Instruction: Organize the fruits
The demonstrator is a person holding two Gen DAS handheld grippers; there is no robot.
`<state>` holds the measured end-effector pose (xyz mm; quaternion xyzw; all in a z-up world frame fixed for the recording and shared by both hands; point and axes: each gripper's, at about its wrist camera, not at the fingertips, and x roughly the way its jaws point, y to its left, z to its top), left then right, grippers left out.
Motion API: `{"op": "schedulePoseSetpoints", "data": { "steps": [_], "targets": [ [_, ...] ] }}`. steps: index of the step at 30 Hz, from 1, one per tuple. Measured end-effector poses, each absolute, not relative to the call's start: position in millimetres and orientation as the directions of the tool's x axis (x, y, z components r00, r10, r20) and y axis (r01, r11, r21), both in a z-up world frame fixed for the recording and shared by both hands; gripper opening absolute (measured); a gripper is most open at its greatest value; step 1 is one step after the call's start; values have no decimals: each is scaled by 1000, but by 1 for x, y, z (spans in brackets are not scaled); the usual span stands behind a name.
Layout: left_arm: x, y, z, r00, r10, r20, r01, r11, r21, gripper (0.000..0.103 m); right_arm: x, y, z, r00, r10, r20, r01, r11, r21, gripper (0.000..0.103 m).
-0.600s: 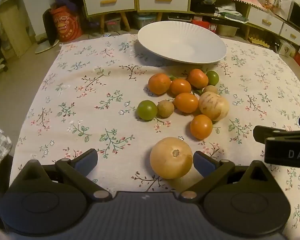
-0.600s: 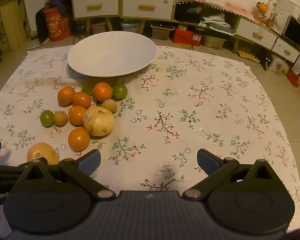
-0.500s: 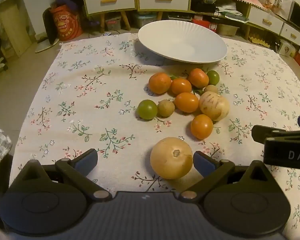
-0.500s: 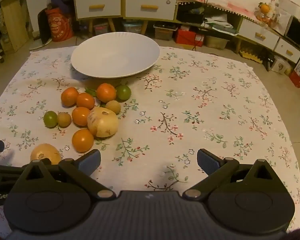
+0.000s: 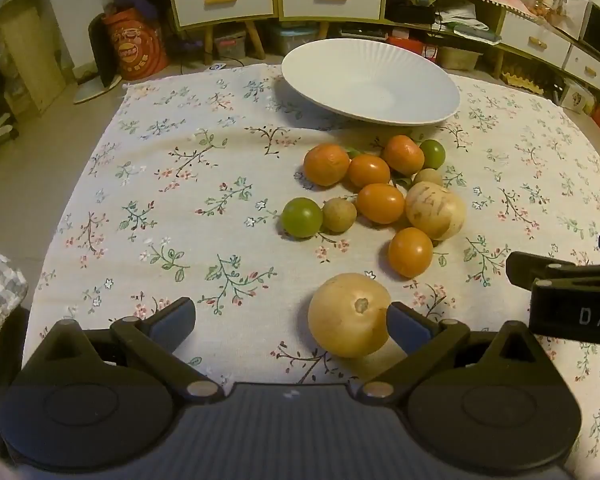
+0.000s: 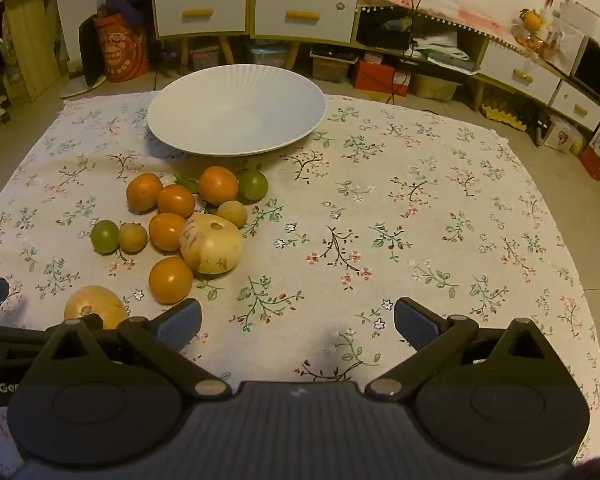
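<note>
A white ribbed plate [image 5: 370,80] stands empty at the far side of the floral cloth; it also shows in the right wrist view [image 6: 236,110]. In front of it lies a cluster of orange fruits [image 5: 380,202], two green ones [image 5: 302,217], small brown ones and a pale striped melon-like fruit [image 5: 435,210]. A round yellow fruit [image 5: 349,314] lies nearest, just inside my open left gripper [image 5: 290,320], against its right finger. My right gripper [image 6: 298,318] is open and empty over bare cloth, to the right of the fruits [image 6: 212,244].
The table is covered by a floral cloth [image 6: 420,220] with edges close on all sides. Drawers, boxes and shelves [image 6: 300,12] stand on the floor behind. The right gripper's body [image 5: 572,292] juts in at the right of the left wrist view.
Both grippers shifted slightly; the right wrist view has slid right, so the fruits sit a little further in. The yellow fruit stays by the left gripper's right finger. Nothing grasped.
</note>
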<state>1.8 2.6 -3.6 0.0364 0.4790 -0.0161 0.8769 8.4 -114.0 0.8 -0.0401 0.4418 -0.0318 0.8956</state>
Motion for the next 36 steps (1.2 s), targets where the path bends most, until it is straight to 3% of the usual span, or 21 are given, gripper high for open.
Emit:
{"op": "schedulePoseSetpoints", "data": {
  "steps": [36],
  "targets": [
    [0,1,6,548,8,-837,78,995,60,92,9,-118,10,622,-93,-777,38,995,-89,103]
  ]
}}
